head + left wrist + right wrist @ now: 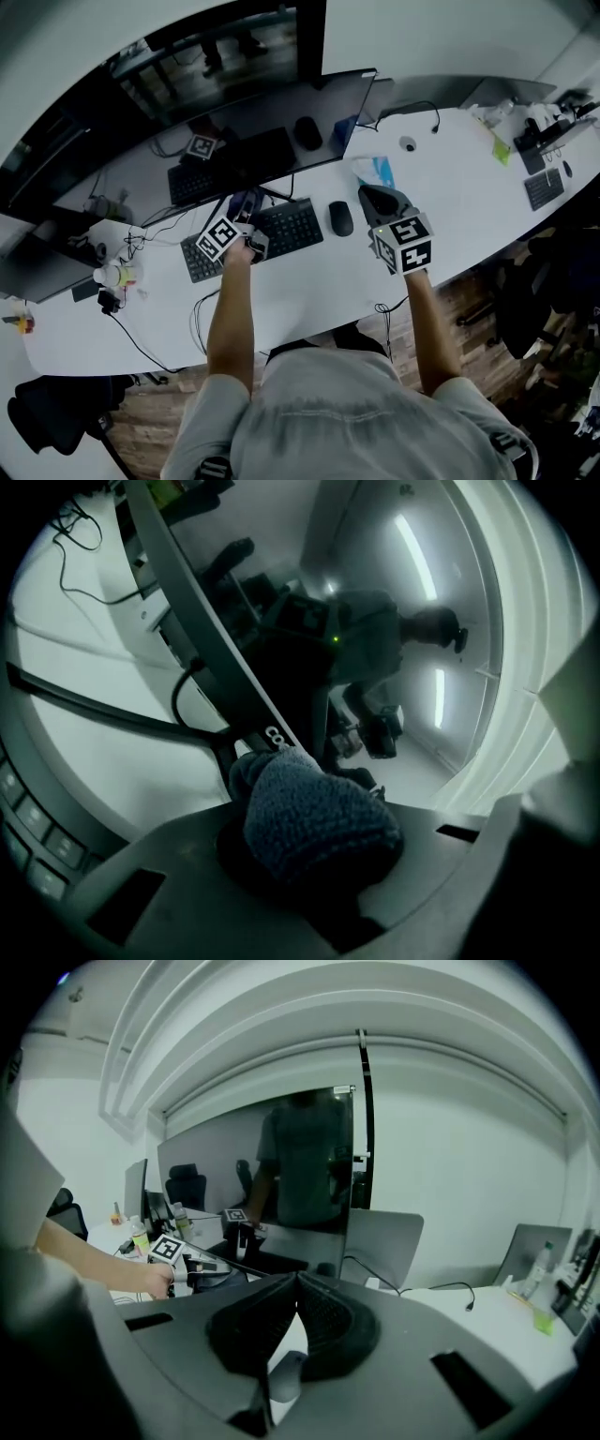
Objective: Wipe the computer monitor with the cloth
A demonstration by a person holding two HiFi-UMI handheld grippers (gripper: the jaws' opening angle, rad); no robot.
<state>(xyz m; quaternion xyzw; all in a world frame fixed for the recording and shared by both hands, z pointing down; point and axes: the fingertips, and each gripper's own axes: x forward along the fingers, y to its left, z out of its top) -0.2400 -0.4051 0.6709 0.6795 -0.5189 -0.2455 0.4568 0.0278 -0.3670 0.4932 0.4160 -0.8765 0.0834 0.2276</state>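
The wide dark monitor (253, 141) stands at the back of the white desk (309, 291). My left gripper (245, 206) is shut on a dark blue-grey cloth (314, 822), which bulges out between its jaws right at the monitor's lower edge (225, 691), next to the stand. I cannot tell whether the cloth touches the screen. My right gripper (372, 194) hovers over the desk to the right of the mouse, its jaws shut tip to tip (295, 1281) with nothing between them. In the right gripper view the monitor (281, 1176) reflects a person.
A black keyboard (272, 234) and a black mouse (340, 217) lie in front of the monitor. A blue-white packet (375, 171), a grey laptop (422, 94), cables and bottles (117, 274) at the left also sit on the desk. Another keyboard (544, 187) lies far right.
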